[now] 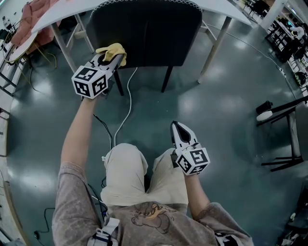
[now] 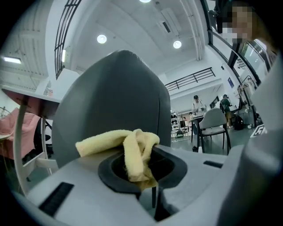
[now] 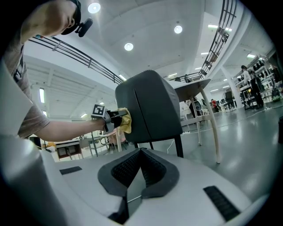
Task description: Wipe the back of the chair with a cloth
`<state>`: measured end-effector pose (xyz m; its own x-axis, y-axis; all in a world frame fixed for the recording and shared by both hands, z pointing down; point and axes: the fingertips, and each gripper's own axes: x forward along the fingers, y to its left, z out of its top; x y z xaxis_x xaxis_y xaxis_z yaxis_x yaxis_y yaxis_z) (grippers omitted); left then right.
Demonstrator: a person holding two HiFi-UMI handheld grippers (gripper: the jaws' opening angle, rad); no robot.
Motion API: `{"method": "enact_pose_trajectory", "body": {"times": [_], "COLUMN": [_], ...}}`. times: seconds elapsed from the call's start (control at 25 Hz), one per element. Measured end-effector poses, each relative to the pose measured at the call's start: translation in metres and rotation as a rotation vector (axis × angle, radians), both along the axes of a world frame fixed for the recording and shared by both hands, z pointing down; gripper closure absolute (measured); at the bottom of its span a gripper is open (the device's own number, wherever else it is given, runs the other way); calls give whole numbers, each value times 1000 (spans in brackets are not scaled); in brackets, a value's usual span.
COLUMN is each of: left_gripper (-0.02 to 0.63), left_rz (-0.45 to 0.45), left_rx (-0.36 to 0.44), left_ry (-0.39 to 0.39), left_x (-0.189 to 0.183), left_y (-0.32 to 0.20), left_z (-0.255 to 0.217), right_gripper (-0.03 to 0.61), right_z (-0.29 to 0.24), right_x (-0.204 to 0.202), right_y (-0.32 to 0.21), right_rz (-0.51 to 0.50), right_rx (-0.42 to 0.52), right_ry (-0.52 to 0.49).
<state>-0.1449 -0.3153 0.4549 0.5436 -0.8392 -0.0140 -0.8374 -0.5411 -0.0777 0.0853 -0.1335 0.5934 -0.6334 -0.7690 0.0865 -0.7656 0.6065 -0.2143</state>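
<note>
A dark grey chair (image 1: 147, 31) stands pushed under a white table (image 1: 139, 4), its back towards me. My left gripper (image 1: 111, 60) is shut on a yellow cloth (image 1: 113, 50) and holds it at the left edge of the chair back (image 2: 112, 101). In the left gripper view the cloth (image 2: 132, 150) hangs bunched out of the jaws. My right gripper (image 1: 179, 132) is shut with nothing in it, held low above my right thigh and away from the chair. The right gripper view shows the chair (image 3: 148, 108), the cloth (image 3: 125, 119) and the left gripper (image 3: 111, 118) at the chair's left side.
White table legs (image 1: 215, 43) flank the chair. A white cable (image 1: 126, 103) runs along the floor below the chair. A black stand (image 1: 284, 134) is at the right. Pink fabric (image 1: 31, 19) lies at the far left.
</note>
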Motion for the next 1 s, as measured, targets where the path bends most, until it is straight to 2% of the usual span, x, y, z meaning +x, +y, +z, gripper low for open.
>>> {"method": "enact_pose_trajectory", "body": {"times": [0.2,0.52,0.76,1.0], "left_gripper": [548,548,548,548], "left_rz": [59,165,195,258], "left_rx": [-10,-4,-14,-23], "left_ry": [-30,-17,-12,-31], "left_x": [44,120,158,212], "left_y": [-10,-25,-44,-54], "left_z": [0,-2,1,10], "right_gripper": [557,557,557,557], "right_z": [-1,3,8,12], "right_x": [0,11,21,31], "right_y": [5,13,15,16], "right_rz": [0,27,65,96], "right_rx": [3,-2,-9,-11], "right_ry": [0,19,22,22]}}
